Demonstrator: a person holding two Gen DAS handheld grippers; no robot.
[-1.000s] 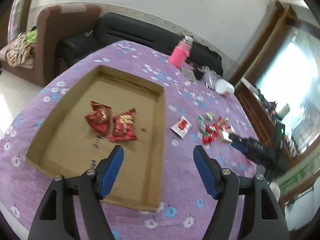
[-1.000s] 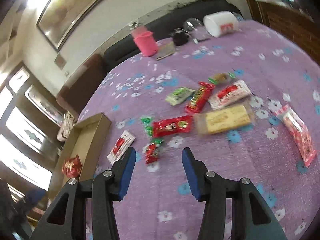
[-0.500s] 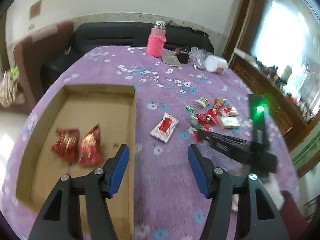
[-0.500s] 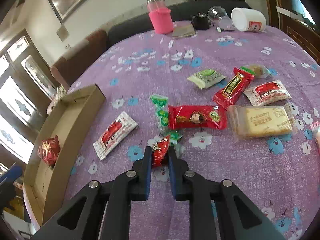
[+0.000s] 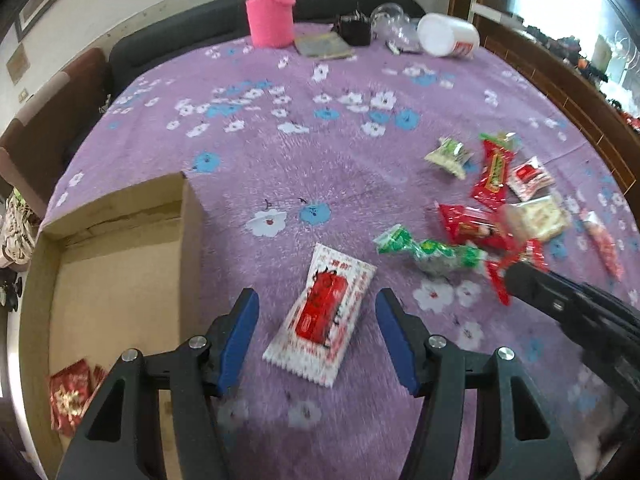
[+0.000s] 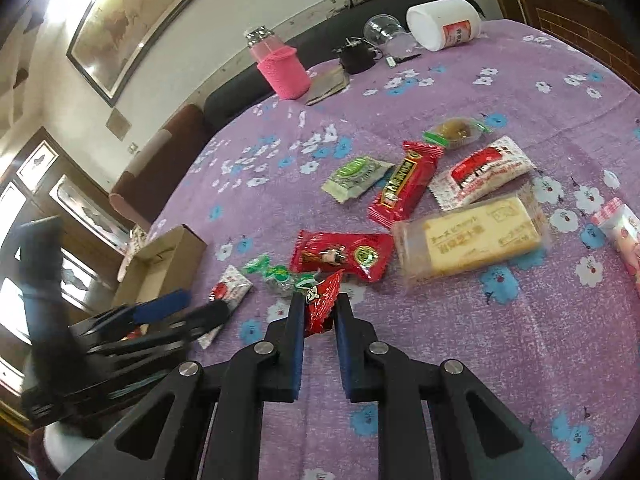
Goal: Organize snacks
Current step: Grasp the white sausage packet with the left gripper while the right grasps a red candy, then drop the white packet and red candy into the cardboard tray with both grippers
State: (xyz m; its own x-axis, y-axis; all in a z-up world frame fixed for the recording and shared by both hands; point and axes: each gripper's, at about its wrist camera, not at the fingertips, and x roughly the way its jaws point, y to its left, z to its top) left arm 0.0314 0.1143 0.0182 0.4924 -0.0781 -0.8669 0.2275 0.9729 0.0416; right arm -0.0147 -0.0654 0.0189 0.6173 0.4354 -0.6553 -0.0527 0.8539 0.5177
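My left gripper (image 5: 316,316) is open, its blue pads on either side of a white and red snack packet (image 5: 322,312) lying on the purple cloth. My right gripper (image 6: 318,312) is shut on a small red snack packet (image 6: 320,304) and holds it just above the cloth; it shows at the right of the left wrist view (image 5: 512,276). A cardboard box (image 5: 120,264) lies at the left with red packets (image 5: 70,396) in it. Several more snacks lie loose: a green candy (image 6: 280,276), a red bag (image 6: 344,254), a yellow biscuit pack (image 6: 472,236).
A pink bottle (image 5: 269,12), a white jar (image 5: 448,34) on its side, a dark pouch (image 5: 352,28) and a clear cup (image 6: 384,30) stand at the table's far edge. A dark sofa (image 5: 192,36) is behind. Wooden furniture (image 5: 560,80) runs along the right.
My left gripper swung right from over the box to the white and red packet. My right gripper closed on the small red packet and has lifted it slightly.
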